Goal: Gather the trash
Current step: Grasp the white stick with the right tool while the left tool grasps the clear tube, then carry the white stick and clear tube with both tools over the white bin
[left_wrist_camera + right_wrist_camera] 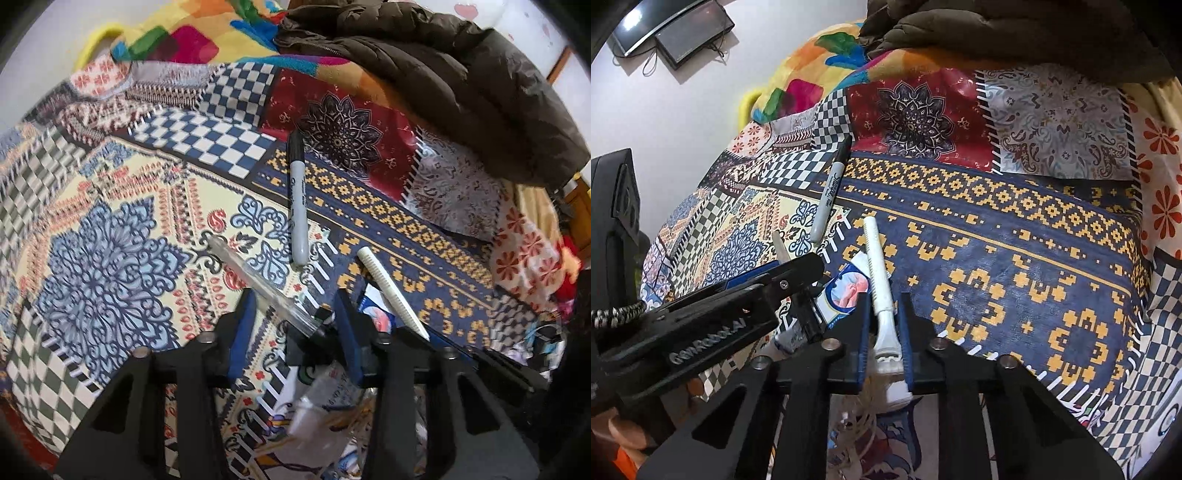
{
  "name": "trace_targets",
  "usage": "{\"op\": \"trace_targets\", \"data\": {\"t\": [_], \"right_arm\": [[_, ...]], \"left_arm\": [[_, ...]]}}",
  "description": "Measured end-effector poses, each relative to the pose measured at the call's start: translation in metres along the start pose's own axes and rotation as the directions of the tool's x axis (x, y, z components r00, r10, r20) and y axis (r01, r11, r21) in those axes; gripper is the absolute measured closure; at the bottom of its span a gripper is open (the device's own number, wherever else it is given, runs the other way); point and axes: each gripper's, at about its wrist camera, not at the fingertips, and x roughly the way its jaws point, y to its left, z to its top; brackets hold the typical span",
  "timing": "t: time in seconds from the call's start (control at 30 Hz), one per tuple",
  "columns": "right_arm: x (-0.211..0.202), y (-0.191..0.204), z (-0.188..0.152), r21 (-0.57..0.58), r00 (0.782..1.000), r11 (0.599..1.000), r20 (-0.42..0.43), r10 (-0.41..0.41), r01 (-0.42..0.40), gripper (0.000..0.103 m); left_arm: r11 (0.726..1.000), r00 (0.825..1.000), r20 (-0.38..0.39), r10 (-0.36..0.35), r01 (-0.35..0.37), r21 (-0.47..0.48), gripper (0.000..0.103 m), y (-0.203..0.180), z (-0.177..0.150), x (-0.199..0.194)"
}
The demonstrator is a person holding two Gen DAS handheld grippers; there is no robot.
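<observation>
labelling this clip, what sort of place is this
Most likely a bedroom: the work surface looks like a bed under a patchwork quilt, with a brown puffer jacket and a bright fleece blanket heaped at the far end by a white wall.

Even indoor light, slight motion blur, strong fisheye bending at edges.

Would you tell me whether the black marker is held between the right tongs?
No, the black marker lies free on the patterned bedspread, while the right tongs grip a white razor.
</observation>
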Motion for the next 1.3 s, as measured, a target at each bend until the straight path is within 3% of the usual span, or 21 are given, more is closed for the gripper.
{"op": "trace_targets", "data": {"t": [0.07,0.17,0.5,0.8,1.3], "right_arm": [[-0.003,-0.001,0.0,0.011,1.0,1.0,0.011,-0.002,0.002,0.093],[-0.009,-0.003,0.0,0.024,0.999,1.0,0.031,-0.015,0.014,0.093],[-0.045,0.0,0.001,0.008,0.992,0.998,0.109,-0.069,0.068,0.093],[-0.089,0.023,-0.005,-0.008,0.986,0.998,0.153,-0.064,0.066,0.094],[-0.187,0.122,-0.044,-0.126,0.97,0.99,0.243,-0.024,0.056,0.094]], "left_arm": [[1.0,1.0,0.004,0.008,-0.008,0.008,0.082,-0.001,0.001,0.002],[0.999,0.999,-0.012,-0.036,0.036,0.001,0.096,0.003,0.002,0.002],[0.993,0.995,0.029,-0.099,0.097,0.064,0.096,0.015,-0.008,-0.045],[0.984,0.992,0.097,-0.086,0.07,0.161,0.096,0.014,-0.028,-0.116],[0.984,0.972,0.219,-0.09,0.052,0.171,0.096,0.04,-0.078,-0.262]]}}
